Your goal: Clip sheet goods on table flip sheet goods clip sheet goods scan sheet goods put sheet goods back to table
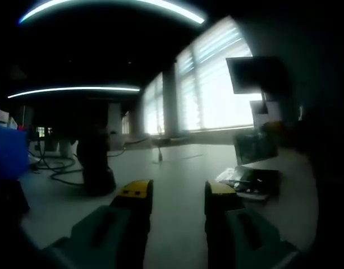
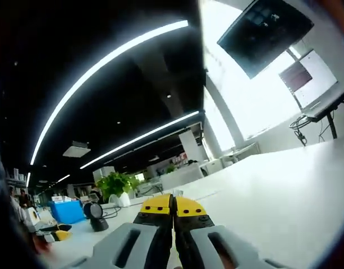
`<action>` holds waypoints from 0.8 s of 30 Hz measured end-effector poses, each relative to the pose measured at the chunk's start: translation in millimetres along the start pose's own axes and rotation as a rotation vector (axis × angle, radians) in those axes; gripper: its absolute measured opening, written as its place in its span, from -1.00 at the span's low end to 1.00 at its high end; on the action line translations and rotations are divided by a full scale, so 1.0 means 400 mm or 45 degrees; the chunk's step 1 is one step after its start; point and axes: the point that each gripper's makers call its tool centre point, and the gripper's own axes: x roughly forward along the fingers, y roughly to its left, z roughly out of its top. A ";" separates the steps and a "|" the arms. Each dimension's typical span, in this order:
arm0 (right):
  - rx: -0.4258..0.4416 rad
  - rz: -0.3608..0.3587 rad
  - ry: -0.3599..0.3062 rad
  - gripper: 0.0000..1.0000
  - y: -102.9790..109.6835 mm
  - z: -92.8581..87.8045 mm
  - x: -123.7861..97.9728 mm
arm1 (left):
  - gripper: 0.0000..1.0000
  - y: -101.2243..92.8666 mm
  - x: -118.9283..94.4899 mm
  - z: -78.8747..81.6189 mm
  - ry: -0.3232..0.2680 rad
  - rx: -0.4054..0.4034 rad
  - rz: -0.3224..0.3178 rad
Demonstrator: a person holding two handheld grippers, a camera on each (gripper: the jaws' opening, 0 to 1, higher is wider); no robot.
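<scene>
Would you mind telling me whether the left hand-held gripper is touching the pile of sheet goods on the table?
Apart: in the left gripper view, bare table separates the open left hand-held gripper from the sheet goods.

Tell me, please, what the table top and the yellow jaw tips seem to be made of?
The table top looks like smooth white laminate, or perhaps painted board: it is even, seamless, and brightly lit by the windows. The yellow jaw tips of the right gripper and the left gripper look like matte moulded plastic or rubber; I cannot tell which.
</scene>
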 end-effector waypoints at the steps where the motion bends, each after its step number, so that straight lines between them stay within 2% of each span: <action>1: 0.006 -0.016 -0.003 -1.00 -0.007 0.000 -0.004 | -0.41 0.000 0.000 0.000 -0.001 -0.001 0.001; 8: 0.036 -0.156 0.001 -1.00 -0.073 -0.012 -0.029 | -0.41 0.005 0.001 -0.002 0.004 -0.010 0.006; 10: -0.016 -0.201 0.004 -1.00 -0.092 -0.012 -0.035 | -0.41 0.005 0.002 -0.004 0.008 -0.011 0.005; 14: -0.048 -0.238 -0.004 -1.00 -0.105 -0.018 -0.047 | -0.41 0.005 0.002 -0.008 0.018 -0.001 0.009; 19: -0.065 -0.283 0.029 -1.00 -0.116 -0.050 -0.047 | -0.41 0.010 0.002 -0.004 0.009 -0.005 0.014; 22: -0.151 -0.293 0.037 -1.00 -0.112 -0.055 -0.050 | -0.41 0.006 0.001 -0.002 0.003 0.005 0.010; 24: -0.127 -0.302 0.032 -1.00 -0.115 -0.054 -0.051 | -0.41 0.004 0.001 0.000 -0.001 0.015 0.007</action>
